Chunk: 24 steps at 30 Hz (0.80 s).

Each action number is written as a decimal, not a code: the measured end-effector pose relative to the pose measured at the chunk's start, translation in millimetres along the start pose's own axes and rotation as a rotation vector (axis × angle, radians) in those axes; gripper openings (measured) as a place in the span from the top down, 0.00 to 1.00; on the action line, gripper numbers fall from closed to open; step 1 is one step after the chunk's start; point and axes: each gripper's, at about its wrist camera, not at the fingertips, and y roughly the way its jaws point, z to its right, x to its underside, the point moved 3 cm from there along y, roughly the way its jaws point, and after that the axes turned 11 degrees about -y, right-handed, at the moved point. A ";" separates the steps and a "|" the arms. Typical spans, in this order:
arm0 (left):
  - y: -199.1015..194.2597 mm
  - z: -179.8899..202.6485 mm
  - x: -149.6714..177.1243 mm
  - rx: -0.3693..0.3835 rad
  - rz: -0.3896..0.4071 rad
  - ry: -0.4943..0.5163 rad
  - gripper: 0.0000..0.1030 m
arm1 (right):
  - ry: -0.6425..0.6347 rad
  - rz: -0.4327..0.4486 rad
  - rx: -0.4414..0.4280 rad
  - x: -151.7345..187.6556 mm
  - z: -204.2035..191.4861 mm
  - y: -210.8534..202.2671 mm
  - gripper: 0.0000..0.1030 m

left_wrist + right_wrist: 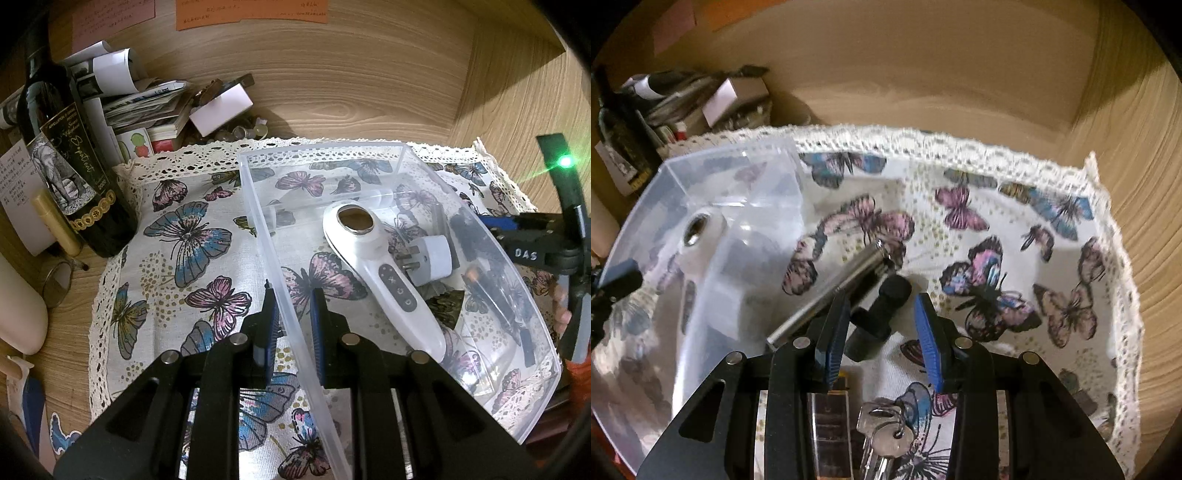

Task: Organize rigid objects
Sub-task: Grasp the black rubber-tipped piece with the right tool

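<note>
Wooden surface (351, 92) first, overlaid with a lace-edged butterfly cloth (192, 236); clutter and a dark wine bottle (70, 158) pushed to the far left corner. On the cloth, a clear plastic bin (258, 221), rectangular and thin-walled, already holding a white handheld device (384, 273) with a round metal head, plus a white plug adapter (432, 262) lying against it. Left gripper (291, 325) pinching the bin's near wall, one blue pad outside and one inside, steadying the bin. Right gripper (882, 332) spread partway over the cloth just beside the bin, nothing pressed between the pads. Straight ahead of those pads, a small black angled part (882, 314), matte, built of short cylinders, lying on the cloth; touching or nearly touching it on the left, a slim metal cylinder (831, 291) lying slantwise. Closer under the gripper, a bunch of silver keys (886, 435) and a clear rectangular block (827, 417). Step in hand, by the look of it: reaching for the next loose item to go into the bin, probably the black part. Next move: lowering squarely around it, closing without catching the metal cylinder alongside, then lifting over the bin wall.
</note>
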 end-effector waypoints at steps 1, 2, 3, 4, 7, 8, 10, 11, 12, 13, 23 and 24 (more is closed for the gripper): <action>0.0 0.1 -0.1 0.000 0.000 0.000 0.84 | 0.003 -0.010 -0.004 0.9 1.1 2.5 0.68; 0.0 0.1 0.0 0.000 0.000 0.000 0.84 | 0.005 -0.020 -0.004 1.9 2.1 5.3 0.68; 0.0 0.0 0.0 0.000 0.000 0.000 0.84 | 0.005 -0.029 -0.002 2.7 2.2 8.2 0.68; 0.0 0.1 -0.2 0.000 0.000 0.000 0.84 | 0.006 -0.036 -0.001 4.0 2.8 10.5 0.68; 0.0 0.0 0.0 0.000 0.000 0.001 0.84 | 0.006 -0.047 -0.007 5.8 4.5 12.9 0.69; 0.0 0.0 0.0 -0.001 0.000 0.001 0.84 | 0.005 -0.044 -0.003 5.7 4.8 12.5 0.71; -0.2 -0.3 -0.2 -0.001 0.000 0.002 0.84 | -0.002 -0.047 -0.003 5.5 4.2 12.4 0.79; -0.2 -0.3 -0.2 0.000 0.000 0.000 0.84 | -0.003 -0.048 -0.002 5.6 4.3 11.6 0.79; -0.2 -0.3 -0.2 0.000 0.000 0.000 0.84 | -0.004 -0.048 0.000 5.8 4.5 10.9 0.79; -0.2 -0.3 -0.3 0.000 0.000 0.000 0.84 | -0.006 -0.050 0.001 4.6 4.5 10.6 0.79; -0.3 -0.4 -0.2 -0.001 0.000 0.003 0.84 | -0.023 0.050 0.013 -12.3 8.3 -30.0 0.79; -0.3 -0.4 -0.2 -0.001 0.000 0.002 0.84 | -0.026 0.067 0.015 -15.0 7.0 -36.0 0.79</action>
